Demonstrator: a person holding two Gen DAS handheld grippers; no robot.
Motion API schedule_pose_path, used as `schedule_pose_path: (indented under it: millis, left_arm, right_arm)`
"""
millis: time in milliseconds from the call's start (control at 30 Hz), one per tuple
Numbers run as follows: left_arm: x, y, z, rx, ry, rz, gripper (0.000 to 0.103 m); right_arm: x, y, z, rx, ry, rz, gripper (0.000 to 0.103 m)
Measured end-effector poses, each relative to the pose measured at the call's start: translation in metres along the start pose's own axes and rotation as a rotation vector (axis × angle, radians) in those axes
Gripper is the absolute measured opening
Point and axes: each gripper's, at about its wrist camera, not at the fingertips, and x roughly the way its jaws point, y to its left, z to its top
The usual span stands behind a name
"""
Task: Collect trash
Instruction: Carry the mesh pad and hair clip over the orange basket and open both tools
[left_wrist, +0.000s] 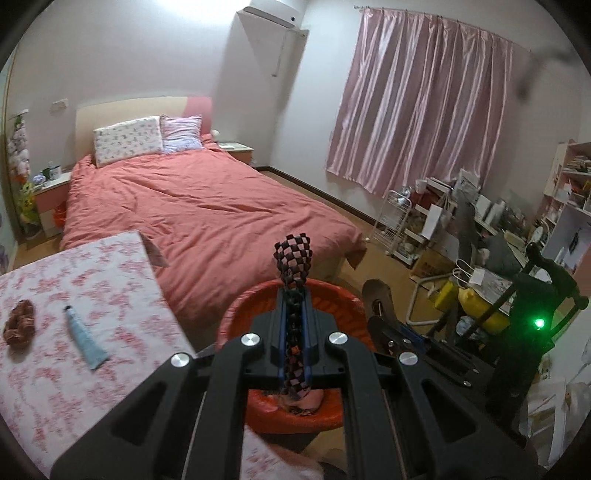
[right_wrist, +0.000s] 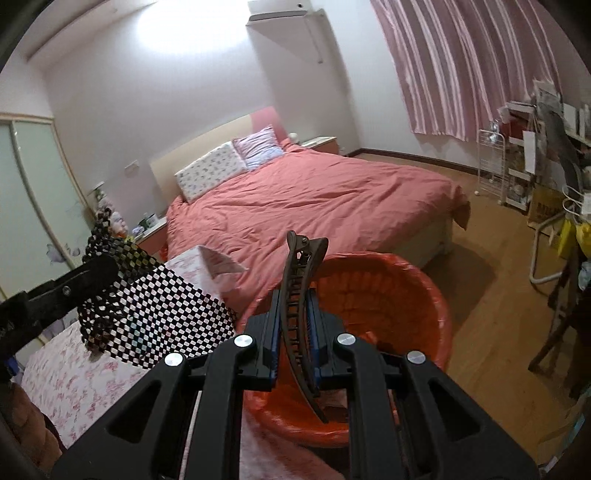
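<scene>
Left gripper (left_wrist: 293, 295) is clamped on a black-and-white checkered mesh piece (left_wrist: 293, 258); right gripper (right_wrist: 295, 314) is clamped on a brown hair clip (right_wrist: 301, 295). Both sit above the orange-lined bin (right_wrist: 424, 295), which stands on the floor just beside the floral-cloth table (left_wrist: 74, 314) and near the foot of the bed (left_wrist: 207, 199).

Handling:
- Mesh: light and floppy. In the right wrist view it fans out wide to one side of the jaws and hangs over the table corner, not the bin. It will likely drape and could snag on the fingers when let go. Grip near one end is fine; just get the loose end over the opening.
- Clip: stiff plastic, thin, toothed, probably smooth. Held mid-length, standing nearly upright between the pads, lower tip already pointing into the bin. Should drop clean.

Edges and room:
- Bin mouth is wide; the liner rim looks soft (no hard edge to knock).
- Table edge touches or nearly touches the bin on the left, so the mesh needs to shift right.
- Open wood floor on the right; clutter and a chair frame sit well apart.
- A brown scrunchie (left_wrist: 18, 328) and a pale blue tube (left_wrist: 85, 339) lie on the table, likely next.
</scene>
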Motion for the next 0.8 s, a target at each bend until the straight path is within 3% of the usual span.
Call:
schedule_pose_path:
  millis: [333,433,500,567,600,800]
  left_arm:
    - [0.063,-0.008,-0.006,0.012,0.082,-0.001,0.01]
    - [0.077,-0.001,-0.012,0.001,0.114,0.017,0.03]
    - [0.082,0.005,-0.016,-0.004,0.127,0.036,0.035]
    - [0.085,0.017,-0.019,-0.019,0.14,0.053,0.041]
    - [0.084,0.019,-0.02,-0.027,0.142,0.058,0.043]
    - [0.07,0.046,-0.022,-0.045,0.118,0.116,0.059]
  right_arm:
    - [0.014,-0.025,0.003,0.033,0.004,-0.004,0.013]
    - [0.022,-0.03,0.001,0.035,0.017,0.006,0.013]
    - [0.028,-0.032,-0.001,0.041,0.033,0.007,0.018]
    - [0.034,-0.035,-0.005,0.042,0.058,0.011,0.04]
    - [0.032,-0.036,-0.005,0.043,0.059,0.007,0.043]
    - [0.025,-0.032,-0.007,0.045,0.056,-0.016,0.047]
